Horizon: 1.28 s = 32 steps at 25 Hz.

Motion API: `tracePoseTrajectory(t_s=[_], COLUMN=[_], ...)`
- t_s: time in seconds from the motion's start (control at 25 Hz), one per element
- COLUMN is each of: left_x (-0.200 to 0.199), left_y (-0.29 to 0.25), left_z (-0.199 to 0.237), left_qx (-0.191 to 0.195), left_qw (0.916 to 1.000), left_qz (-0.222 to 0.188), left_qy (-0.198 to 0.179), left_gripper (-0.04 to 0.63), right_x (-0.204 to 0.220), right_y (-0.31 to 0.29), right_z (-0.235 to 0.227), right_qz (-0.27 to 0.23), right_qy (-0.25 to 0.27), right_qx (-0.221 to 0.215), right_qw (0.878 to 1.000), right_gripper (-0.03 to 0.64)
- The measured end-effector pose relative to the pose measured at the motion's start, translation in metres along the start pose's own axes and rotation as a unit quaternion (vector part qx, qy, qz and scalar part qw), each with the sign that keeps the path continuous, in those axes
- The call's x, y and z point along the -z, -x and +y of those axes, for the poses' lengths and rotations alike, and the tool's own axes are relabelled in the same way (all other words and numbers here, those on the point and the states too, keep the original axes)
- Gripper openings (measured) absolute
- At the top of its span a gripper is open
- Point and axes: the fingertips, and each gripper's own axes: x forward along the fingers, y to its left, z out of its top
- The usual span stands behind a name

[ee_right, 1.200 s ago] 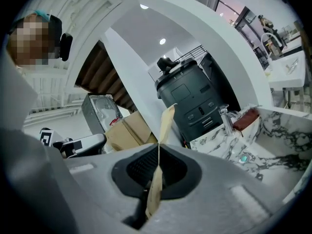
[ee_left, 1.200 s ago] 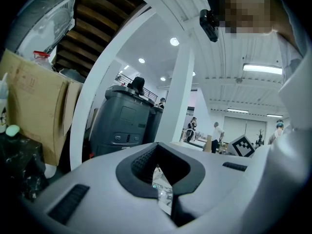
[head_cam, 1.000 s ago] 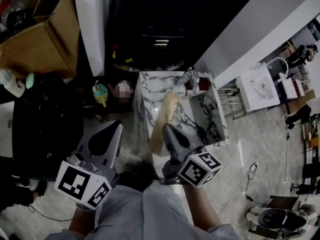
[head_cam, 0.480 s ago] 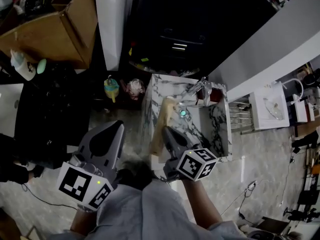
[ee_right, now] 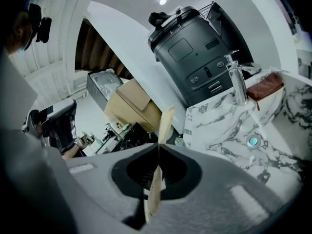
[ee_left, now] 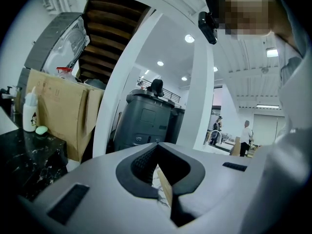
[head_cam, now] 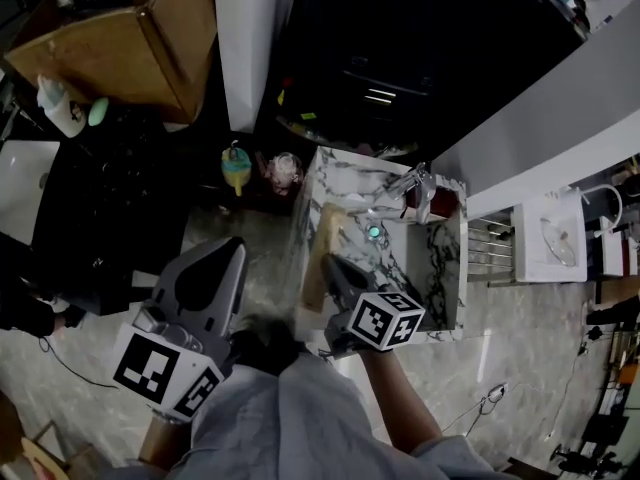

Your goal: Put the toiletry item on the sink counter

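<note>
Since a second ago we've closed on the sink [head_cam: 449, 270]. Our right gripper [head_cam: 330, 261] carries the packet [ee_right: 165, 121] pinched above its rim; the left gripper [head_cam: 228, 245] is closed, empty. Next we'd lower it onto bare counter [head_cam: 312, 203].

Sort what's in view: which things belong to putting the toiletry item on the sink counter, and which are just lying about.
For the job:
- flat tan item, gripped in the shut right gripper
- marble sink counter

Lying about:
- cardboard box
- white bottle
- brown pouch beside the tap
- left gripper, shut and empty
</note>
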Motion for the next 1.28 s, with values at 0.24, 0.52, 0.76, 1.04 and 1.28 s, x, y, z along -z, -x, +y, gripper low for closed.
tracePoseTrajectory(t_s=[0.24,0.52,0.76,1.04,1.28], left_x=[0.000,0.001,0.000,0.002,0.003], left_y=[0.002,0.006,0.006,0.007,0.006], left_z=[-0.004,-0.006,-0.009,-0.008,-0.008], left_qx=[-0.019,-0.037,-0.044,-0.053,-0.059], left_qw=[0.9998,0.9993,0.9990,0.9985,0.9982], left_qz=[-0.002,-0.003,-0.003,-0.002,0.000], left_qy=[-0.005,-0.006,-0.007,-0.008,-0.007], left_gripper=[0.005,0.005,0.005,0.005,0.005], right_x=[0.013,0.027,0.031,0.031,0.036], right_y=[-0.011,-0.021,-0.028,-0.039,-0.048], right_z=[-0.011,-0.028,-0.037,-0.041,-0.046], right_qz=[0.031,0.053,0.061,0.069,0.090], right_qy=[-0.004,-0.012,-0.019,-0.014,-0.010], right_qx=[-0.011,-0.008,-0.008,-0.014,-0.022], right_qw=[0.999,0.998,0.998,0.997,0.996], right_gripper=[0.000,0.000,0.000,0.000,0.000])
